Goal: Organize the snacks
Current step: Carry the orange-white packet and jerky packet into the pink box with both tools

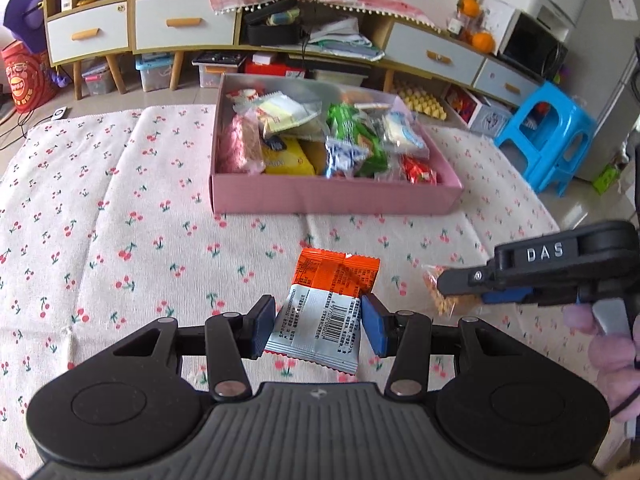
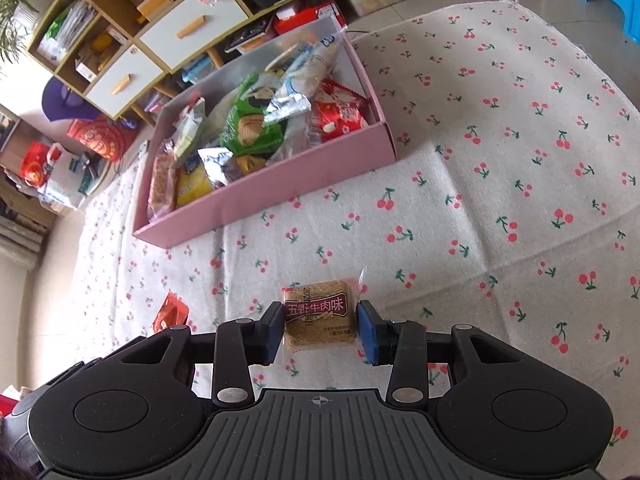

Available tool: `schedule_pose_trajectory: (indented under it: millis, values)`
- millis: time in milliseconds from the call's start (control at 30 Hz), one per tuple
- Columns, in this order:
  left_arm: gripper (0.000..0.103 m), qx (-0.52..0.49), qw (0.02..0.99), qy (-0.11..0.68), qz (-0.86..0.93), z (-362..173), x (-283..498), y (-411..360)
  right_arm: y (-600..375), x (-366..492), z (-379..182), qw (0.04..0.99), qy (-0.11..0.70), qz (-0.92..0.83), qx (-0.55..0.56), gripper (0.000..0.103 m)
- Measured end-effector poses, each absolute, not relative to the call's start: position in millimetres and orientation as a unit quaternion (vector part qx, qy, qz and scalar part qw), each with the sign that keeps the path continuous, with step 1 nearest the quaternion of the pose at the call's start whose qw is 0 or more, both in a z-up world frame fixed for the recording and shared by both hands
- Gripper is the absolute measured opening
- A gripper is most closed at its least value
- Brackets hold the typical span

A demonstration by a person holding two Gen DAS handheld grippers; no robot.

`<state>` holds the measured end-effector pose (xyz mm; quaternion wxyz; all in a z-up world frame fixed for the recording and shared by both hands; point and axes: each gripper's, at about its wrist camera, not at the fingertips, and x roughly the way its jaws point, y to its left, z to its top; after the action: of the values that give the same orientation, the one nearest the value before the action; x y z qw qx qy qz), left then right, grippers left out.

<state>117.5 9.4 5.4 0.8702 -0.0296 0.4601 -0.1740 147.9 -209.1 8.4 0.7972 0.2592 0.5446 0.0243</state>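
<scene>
We've got the left gripper [image 1: 318, 325] w/ both blue pads against the sides of a flat orange-and-white packet [image 1: 326, 308]: glossy foil, crimped zigzag ends, barcode panel facing up. It lies on or just above the cloth; can't tell which. The right gripper [image 2: 320, 330] is clamped on a square brown biscuit pack [image 2: 319, 315], clear crinkly film w/ a dark red label band across the top, grainy biscuit showing through. In the left wrist view that same right gripper [image 1: 460, 286] comes in from the right side, its matte black plastic body marked "DAS", w/ the pack a small clear bag of golden bits at its tip.

Both sit over the counter, covered by a white woven tablecloth [image 2: 500, 160] printed w/ small red cherries, creased in straight fold lines. Further back on it stands the pink box [image 1: 332, 196]: shallow rectangular cardboard tray, matte pink walls, pale grey inside. It's piled w/ loose snack wrappers: green foil biscuit pack [image 2: 250, 128], red shiny pack [image 2: 340, 112] in the near right corner, yellow pack [image 1: 286, 158], silvery blue-white sachets [image 1: 346, 156], a pinkish bar [image 1: 240, 142] along the left wall.

A small red-orange wrapper [image 2: 171, 312] lies on the cloth left of the right gripper, well apart from the box.
</scene>
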Motion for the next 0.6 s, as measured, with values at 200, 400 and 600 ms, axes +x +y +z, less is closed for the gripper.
schedule_pose_trajectory:
  millis: [200, 400, 600]
  values:
    - [0.044, -0.059, 0.877, 0.448, -0.164, 14, 136, 10, -217, 158, 16, 0.797, 0.529, 0.024, 0.289, 0.038]
    - [0.044, -0.087, 0.887, 0.427, -0.153, 18, 157, 13, -229, 171, 21, 0.801, 0.504, 0.021, 0.323, 0.038]
    - [0.044, -0.112, 0.896, 0.405, -0.145, 16, 176, 12, -237, 186, 23, 0.810, 0.469, 0.018, 0.352, 0.038]
